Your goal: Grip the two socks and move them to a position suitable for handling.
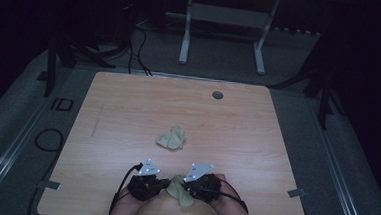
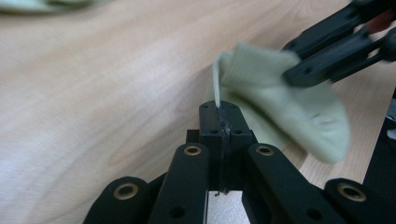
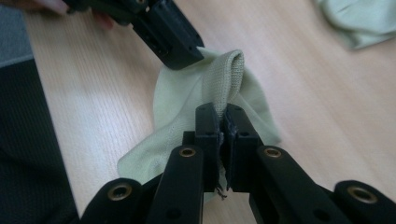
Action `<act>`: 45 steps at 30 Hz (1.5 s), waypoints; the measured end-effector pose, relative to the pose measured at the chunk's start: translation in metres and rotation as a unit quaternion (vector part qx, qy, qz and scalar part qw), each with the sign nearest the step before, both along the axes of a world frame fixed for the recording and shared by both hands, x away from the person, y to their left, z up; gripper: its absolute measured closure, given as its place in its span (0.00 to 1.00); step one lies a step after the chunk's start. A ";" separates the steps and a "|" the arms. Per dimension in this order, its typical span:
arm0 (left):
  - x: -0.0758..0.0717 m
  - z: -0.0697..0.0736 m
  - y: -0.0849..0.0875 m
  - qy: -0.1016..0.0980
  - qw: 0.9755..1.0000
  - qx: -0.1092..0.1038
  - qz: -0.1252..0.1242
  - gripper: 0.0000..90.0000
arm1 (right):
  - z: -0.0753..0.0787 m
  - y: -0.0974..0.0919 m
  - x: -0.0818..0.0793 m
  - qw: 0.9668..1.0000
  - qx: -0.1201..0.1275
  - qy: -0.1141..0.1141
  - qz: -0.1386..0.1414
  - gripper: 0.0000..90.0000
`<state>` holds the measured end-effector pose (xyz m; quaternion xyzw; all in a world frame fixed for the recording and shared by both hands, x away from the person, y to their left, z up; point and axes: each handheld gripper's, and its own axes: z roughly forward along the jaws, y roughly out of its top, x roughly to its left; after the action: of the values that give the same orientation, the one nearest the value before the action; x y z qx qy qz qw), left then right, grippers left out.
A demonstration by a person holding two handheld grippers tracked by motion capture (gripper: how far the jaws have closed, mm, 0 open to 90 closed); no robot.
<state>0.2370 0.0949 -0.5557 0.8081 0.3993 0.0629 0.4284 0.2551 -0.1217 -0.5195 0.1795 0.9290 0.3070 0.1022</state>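
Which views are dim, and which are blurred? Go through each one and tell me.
High view: dim overall, the surroundings nearly black, the table lit softly and without glare. Left gripper view: bright; the left tool is sharp, while the held sock and the right tool look soft. Right gripper view: bright; the right tool and the sock's cuff are sharp, while the second sock is blurred.

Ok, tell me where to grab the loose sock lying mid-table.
Take the crumpled sock by its raised upper fold, coming straight down from above. It lies bunched in a low heap apart from everything, so a top pinch probably catches fabric most easily.
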 end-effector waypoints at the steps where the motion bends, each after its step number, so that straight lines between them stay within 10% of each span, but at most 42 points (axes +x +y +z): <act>1: -0.001 0.002 0.001 -0.004 1.000 -0.001 0.001 0.99 | 0.005 -0.003 -0.001 1.000 0.005 -0.005 -0.002 0.95; 12: -0.014 0.019 0.008 -0.025 1.000 -0.009 0.016 0.99 | 0.035 -0.053 -0.007 0.995 0.054 -0.026 -0.077 0.95; 23: -0.013 -0.006 -0.002 0.004 1.000 0.007 0.022 0.99 | -0.006 -0.093 0.003 0.988 0.040 0.034 -0.148 0.94; 27: -0.012 -0.012 -0.002 0.015 1.000 0.004 0.022 0.98 | -0.012 -0.097 0.004 0.987 0.038 0.042 -0.152 0.92; 28: -0.013 -0.011 -0.002 0.007 1.000 0.005 0.028 0.79 | -0.014 -0.099 0.005 0.987 0.035 0.044 -0.153 0.75; 30: -0.015 -0.005 0.000 -0.013 0.999 0.003 0.030 0.75 | -0.010 -0.102 0.005 0.986 0.041 0.036 -0.155 0.71; 37: -0.014 0.009 -0.007 -0.022 1.000 -0.012 0.010 0.95 | 0.009 -0.100 0.001 0.987 0.060 0.014 -0.151 0.90; 45: -0.010 -0.011 -0.020 0.012 0.999 0.030 -0.003 0.99 | -0.012 -0.081 -0.004 0.991 0.032 0.036 -0.124 0.93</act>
<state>0.2271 0.0750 -0.5668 0.8223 0.3999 0.0641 0.3998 0.2507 -0.2023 -0.5313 0.3072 0.8924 0.3150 0.1002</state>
